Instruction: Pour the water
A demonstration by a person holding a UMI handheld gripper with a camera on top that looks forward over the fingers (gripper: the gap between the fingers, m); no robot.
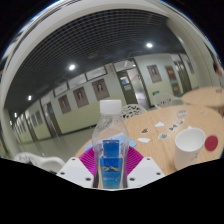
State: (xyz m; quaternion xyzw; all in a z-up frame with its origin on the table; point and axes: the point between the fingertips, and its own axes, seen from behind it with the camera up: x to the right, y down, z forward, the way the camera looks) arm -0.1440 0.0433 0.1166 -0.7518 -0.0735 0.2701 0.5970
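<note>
A clear plastic water bottle point(110, 140) with a white cap and a blue label stands upright between my fingers. Both pink pads point(89, 160) press on its lower part at the label. My gripper point(111, 168) is shut on the bottle. A white cup point(189, 147) stands on the wooden table point(170, 128), beyond the fingers and to the right of the bottle.
Small white pieces and a dark red round object point(211, 143) lie on the table near the cup. A long corridor wall with doors and windows point(90, 95) runs behind. Ceiling lights shine above.
</note>
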